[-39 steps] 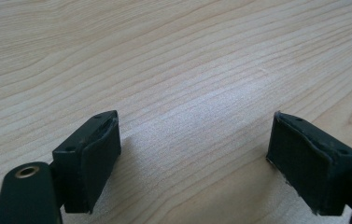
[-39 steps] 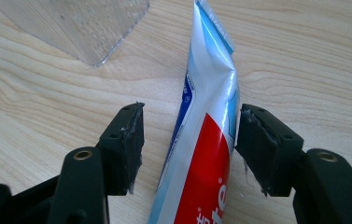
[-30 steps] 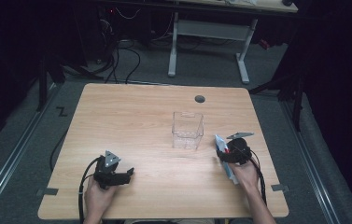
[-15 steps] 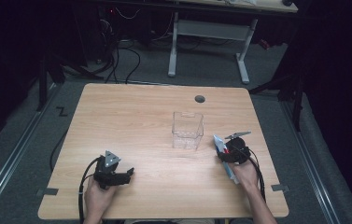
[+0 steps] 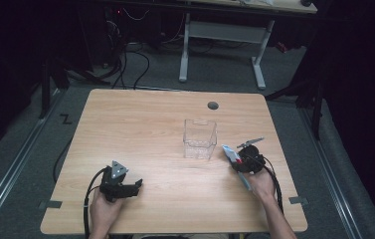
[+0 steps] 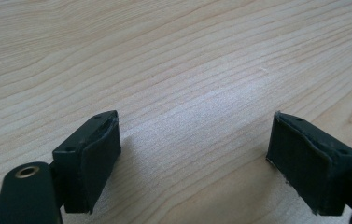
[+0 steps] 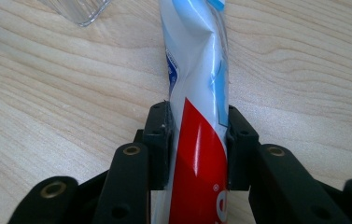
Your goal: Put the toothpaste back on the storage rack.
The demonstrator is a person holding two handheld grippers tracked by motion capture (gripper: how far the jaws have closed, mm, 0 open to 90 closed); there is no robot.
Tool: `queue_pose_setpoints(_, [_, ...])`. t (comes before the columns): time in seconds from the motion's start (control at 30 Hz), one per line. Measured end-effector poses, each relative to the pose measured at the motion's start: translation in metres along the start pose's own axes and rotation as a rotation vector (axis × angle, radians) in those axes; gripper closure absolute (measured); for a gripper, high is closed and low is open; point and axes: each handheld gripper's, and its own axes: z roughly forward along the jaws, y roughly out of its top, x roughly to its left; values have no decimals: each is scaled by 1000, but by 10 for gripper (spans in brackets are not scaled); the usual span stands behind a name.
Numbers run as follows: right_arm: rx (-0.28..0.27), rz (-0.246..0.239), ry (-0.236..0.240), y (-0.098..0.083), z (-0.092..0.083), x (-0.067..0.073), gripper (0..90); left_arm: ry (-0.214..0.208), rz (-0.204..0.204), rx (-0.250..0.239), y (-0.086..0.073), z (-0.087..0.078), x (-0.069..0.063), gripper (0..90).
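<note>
At the near edge of the pale wooden table [image 5: 145, 129], the person's two hands come in from below, each holding a black two-jaw gripper. The left hand [image 5: 104, 213] holds the left gripper [image 5: 134, 188] low over the near left part of the tabletop, a grey three-cornered plate on top of it and a black cable looping back toward the table's edge. In the left gripper view its jaws stand wide apart with nothing between them, only bare wood grain under and beyond them.

On the near right side, the right hand [image 5: 260, 183] holds the right gripper [image 5: 238, 160], its cable trailing back along the forearm. Its jaws are closed on a white, red and light-blue squeezable tube [image 7: 199, 116], pinching it from both sides at the red and white part. In the right gripper view the tube runs up between the jaws and away over the wood, its far part creased and dented. In the high view the tube's end points toward the table's middle.

Just beyond the tube's far end stands a clear, square-sided plastic container [image 5: 200, 138], upright near the centre of the table. Farther back, near the far edge, sits a small dark round grommet hole [image 5: 213, 105]. Past the table lie grey carpet, dark cables and the white legs of a desk frame [image 5: 222, 45].
</note>
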Motion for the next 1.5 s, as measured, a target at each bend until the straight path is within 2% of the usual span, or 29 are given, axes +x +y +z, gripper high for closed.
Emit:
queue_pose_setpoints(0.33, [2, 7, 34, -1, -2, -2, 688, 0, 0, 0, 0, 0, 0, 173])
queue_pose_setpoints(0.5, [-16, 7, 50, -3, -6, -3, 691, 0, 0, 0, 0, 0, 0, 173])
queue_pose_setpoints(0.77, [-64, 24, 78, -4, -18, -5, 694, 0, 0, 0, 0, 0, 0, 173])
queue_pose_setpoints(0.87, [-106, 35, 90, -4, -26, -6, 693, 0, 0, 0, 0, 0, 0, 173])
queue_pose_setpoints(1.2, [-182, 46, 126, -6, -39, -6, 693, 0, 0, 0, 0, 0, 0, 173])
queue_pose_setpoints(1.5, [-221, 50, 143, -6, -47, -6, 693, 0, 1, 0, 0, 0, 0, 173])
